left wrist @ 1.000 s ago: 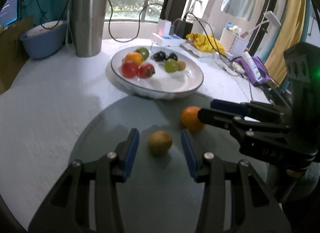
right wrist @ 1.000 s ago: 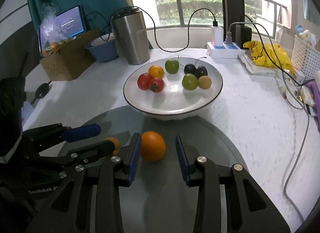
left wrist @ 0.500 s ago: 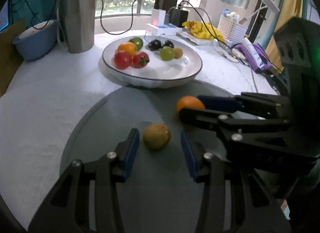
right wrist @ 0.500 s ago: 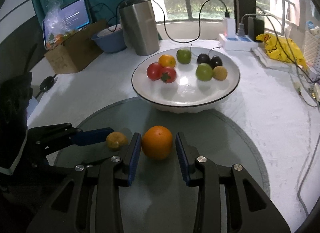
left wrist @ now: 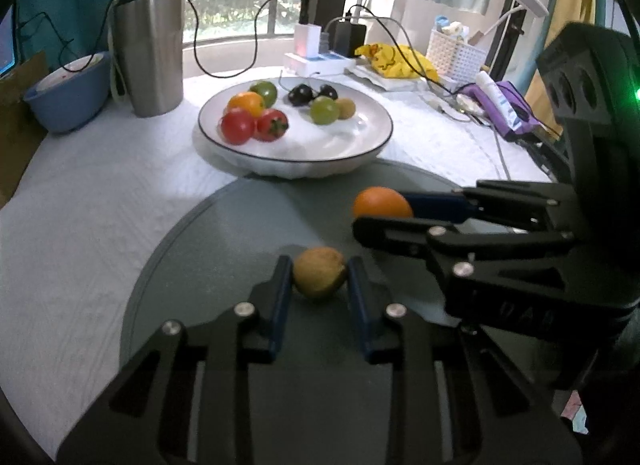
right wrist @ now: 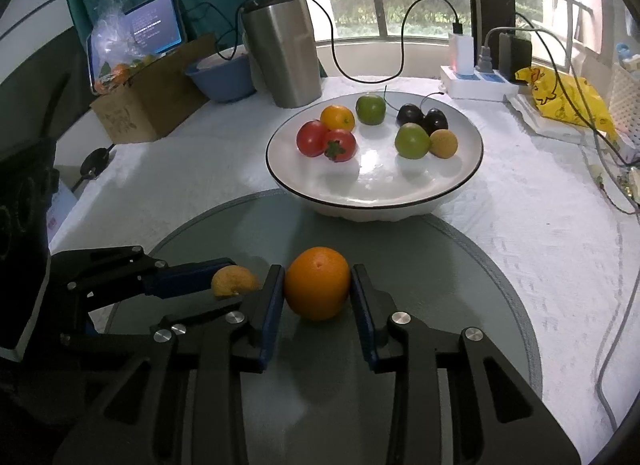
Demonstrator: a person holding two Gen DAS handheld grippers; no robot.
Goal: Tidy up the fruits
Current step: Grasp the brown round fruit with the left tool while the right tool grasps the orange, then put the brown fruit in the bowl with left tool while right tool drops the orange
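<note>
A small yellow-brown fruit sits on the round grey mat, and my left gripper is shut on it. An orange rests on the same mat, and my right gripper is shut on it. The orange and the right gripper show at the right of the left wrist view. The yellow-brown fruit shows between the left fingers in the right wrist view. A white plate beyond the mat holds two tomatoes, a small orange, green fruits and dark plums.
A steel tumbler and a blue bowl stand behind the plate at the left. A cardboard box and tablet are further left. A power strip, cables, a yellow bag and a white basket are at the back right.
Both grippers have closed in on their fruits: the left fingers narrowed onto the yellow-brown fruit and the right fingers onto the orange. Both have moved slightly forward.
</note>
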